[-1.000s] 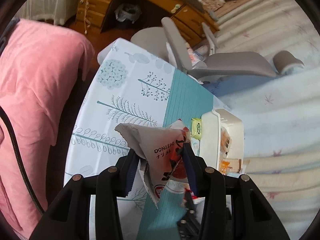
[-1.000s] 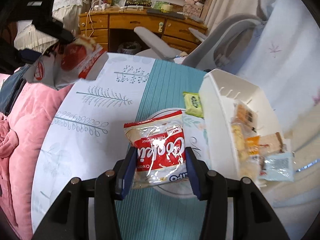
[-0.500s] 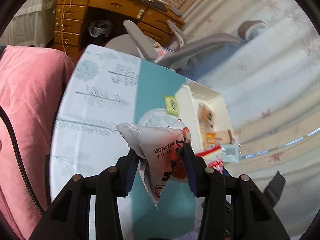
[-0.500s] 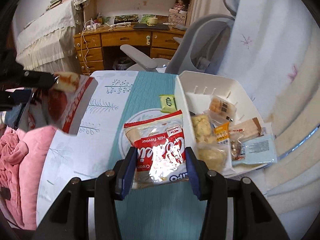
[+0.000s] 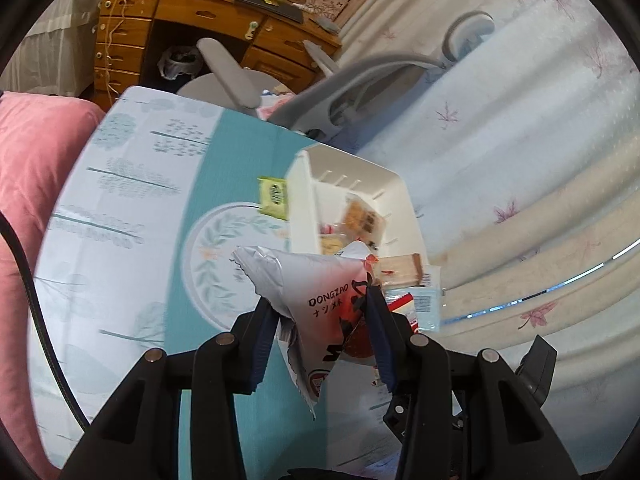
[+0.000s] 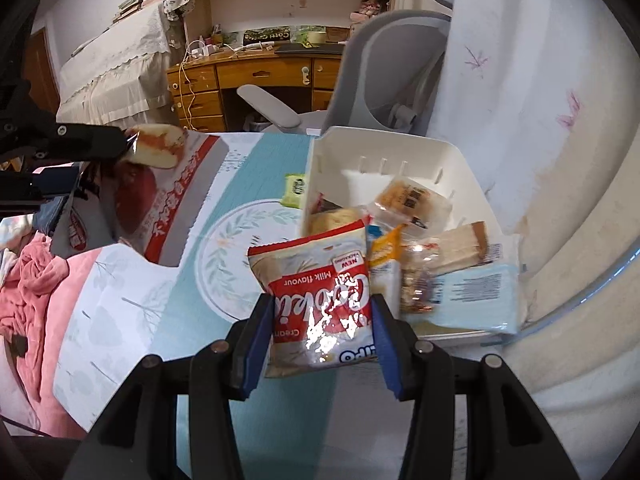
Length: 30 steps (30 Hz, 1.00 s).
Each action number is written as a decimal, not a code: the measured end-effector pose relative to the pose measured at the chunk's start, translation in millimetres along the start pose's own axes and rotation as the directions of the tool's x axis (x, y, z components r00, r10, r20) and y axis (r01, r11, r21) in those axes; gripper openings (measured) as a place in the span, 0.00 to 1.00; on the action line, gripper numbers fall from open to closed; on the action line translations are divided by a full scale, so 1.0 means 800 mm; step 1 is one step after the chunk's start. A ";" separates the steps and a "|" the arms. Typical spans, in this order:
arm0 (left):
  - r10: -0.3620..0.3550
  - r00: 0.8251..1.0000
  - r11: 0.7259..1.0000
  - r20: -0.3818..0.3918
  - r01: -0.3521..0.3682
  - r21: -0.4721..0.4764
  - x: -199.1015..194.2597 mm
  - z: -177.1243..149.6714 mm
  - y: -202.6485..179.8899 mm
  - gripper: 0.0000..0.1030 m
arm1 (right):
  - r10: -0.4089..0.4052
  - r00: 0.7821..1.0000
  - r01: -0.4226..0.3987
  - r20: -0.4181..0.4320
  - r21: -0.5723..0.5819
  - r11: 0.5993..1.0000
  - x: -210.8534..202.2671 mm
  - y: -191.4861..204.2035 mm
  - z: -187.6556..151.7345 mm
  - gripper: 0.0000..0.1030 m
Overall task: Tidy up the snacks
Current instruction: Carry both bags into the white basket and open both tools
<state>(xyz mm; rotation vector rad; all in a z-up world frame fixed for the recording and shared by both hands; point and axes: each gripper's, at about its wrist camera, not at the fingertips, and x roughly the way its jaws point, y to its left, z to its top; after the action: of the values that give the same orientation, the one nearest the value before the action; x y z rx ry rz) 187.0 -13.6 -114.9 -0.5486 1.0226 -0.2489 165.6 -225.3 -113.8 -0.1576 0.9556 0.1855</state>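
Observation:
My left gripper is shut on a white and red Dongzao snack bag, held in the air above the table just left of the white basket. From the right wrist view the same bag hangs at the left in the left gripper's black fingers. My right gripper is shut on a red and cream cookie packet, held over the near left corner of the basket. Several wrapped snacks lie in the basket. A small green packet lies on the table beside its left wall.
The round table wears a white and teal cloth. A grey office chair stands behind the basket, a wooden desk farther back. A pink blanket lies left of the table. A pale curtain hangs on the right.
Both grippers have carried their packets rightwards and a little upwards towards the basket. The cookie packet went from over the table's middle to the basket's edge. Neither grip has changed.

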 end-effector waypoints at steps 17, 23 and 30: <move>-0.006 1.000 0.993 -0.016 0.008 0.119 0.102 -0.018 -0.131 0.42 | -0.032 0.999 0.032 -0.004 -0.009 0.999 0.013 -0.135 -0.005 0.47; 0.046 0.998 0.990 -0.034 -0.041 0.132 0.117 -0.021 -0.144 0.53 | -0.015 1.000 0.015 -0.025 0.008 1.000 0.021 -0.149 -0.004 0.49; 0.095 0.995 0.990 -0.042 -0.090 0.106 0.108 -0.021 -0.124 0.70 | 0.008 0.999 -0.005 -0.045 0.054 0.999 0.024 -0.146 -0.007 0.61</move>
<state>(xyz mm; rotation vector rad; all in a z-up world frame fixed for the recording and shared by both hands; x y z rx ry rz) 221.6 -140.6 -131.7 -0.4014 1.0711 -0.2325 198.1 -338.5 -126.7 -0.1099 1.0054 0.1628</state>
